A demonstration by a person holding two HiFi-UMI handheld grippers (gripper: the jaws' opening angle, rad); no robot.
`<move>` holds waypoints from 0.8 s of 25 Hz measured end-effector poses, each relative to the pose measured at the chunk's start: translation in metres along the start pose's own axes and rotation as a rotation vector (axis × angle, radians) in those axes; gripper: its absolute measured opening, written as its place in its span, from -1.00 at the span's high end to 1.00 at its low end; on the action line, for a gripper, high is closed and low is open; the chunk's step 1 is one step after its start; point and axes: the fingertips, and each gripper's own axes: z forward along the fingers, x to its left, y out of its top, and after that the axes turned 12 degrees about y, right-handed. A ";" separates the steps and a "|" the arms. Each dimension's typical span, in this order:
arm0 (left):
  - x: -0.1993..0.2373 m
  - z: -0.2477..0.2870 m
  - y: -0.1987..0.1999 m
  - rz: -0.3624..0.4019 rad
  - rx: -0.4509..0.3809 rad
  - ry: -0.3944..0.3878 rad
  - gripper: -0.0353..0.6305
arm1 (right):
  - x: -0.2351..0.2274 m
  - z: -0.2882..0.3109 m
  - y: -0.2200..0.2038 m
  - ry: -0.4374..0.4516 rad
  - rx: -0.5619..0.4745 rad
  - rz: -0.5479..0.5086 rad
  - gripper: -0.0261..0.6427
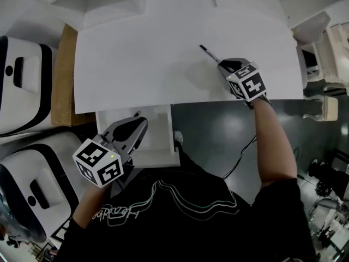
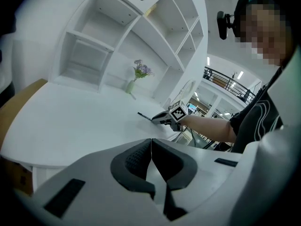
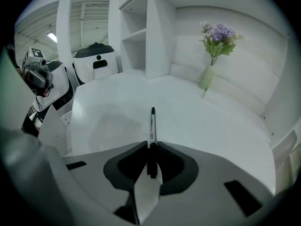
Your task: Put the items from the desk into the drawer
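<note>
A black pen (image 1: 209, 53) lies on the white desk (image 1: 152, 53) toward its right front. My right gripper (image 1: 222, 64) is shut on the pen's near end; in the right gripper view the pen (image 3: 152, 126) sticks out forward from between the pads. The pen (image 2: 145, 116) and the right gripper (image 2: 156, 119) also show small in the left gripper view. My left gripper (image 1: 136, 117) is shut on nothing and hangs over the open white drawer (image 1: 163, 146) below the desk's front edge. The drawer's inside looks bare where it shows.
A vase of purple flowers (image 3: 212, 55) stands at the back of the desk by white shelves (image 2: 117, 36). White-and-black machines (image 1: 27, 86) stand left of the desk, beside a brown cardboard box (image 1: 61, 75). Dark floor lies right of the drawer.
</note>
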 end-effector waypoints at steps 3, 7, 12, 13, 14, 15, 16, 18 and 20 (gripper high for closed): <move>0.005 -0.011 -0.007 -0.004 -0.013 -0.002 0.83 | 0.001 0.000 0.002 -0.018 0.000 0.034 0.68; 0.016 -0.032 -0.015 -0.019 -0.022 0.017 0.83 | 0.026 -0.014 0.022 -0.008 -0.080 0.070 0.68; 0.037 -0.073 -0.028 -0.043 -0.055 0.057 0.83 | 0.101 -0.031 0.064 0.056 -0.214 0.051 0.68; 0.041 -0.082 -0.030 -0.046 -0.061 0.069 0.83 | 0.119 -0.033 0.072 0.073 -0.238 0.043 0.68; 0.045 -0.092 -0.033 -0.049 -0.067 0.080 0.83 | 0.137 -0.033 0.080 0.091 -0.258 0.032 0.68; 0.049 -0.101 -0.038 -0.052 -0.075 0.087 0.83 | 0.157 -0.033 0.087 0.111 -0.275 0.018 0.68; 0.052 -0.111 -0.043 -0.055 -0.084 0.093 0.83 | 0.178 -0.032 0.095 0.132 -0.287 -0.001 0.68; 0.059 -0.131 -0.054 -0.059 -0.099 0.105 0.83 | 0.219 -0.028 0.107 0.172 -0.297 -0.055 0.68; 0.066 -0.150 -0.067 -0.060 -0.109 0.123 0.83 | 0.260 -0.020 0.115 0.210 -0.296 -0.112 0.68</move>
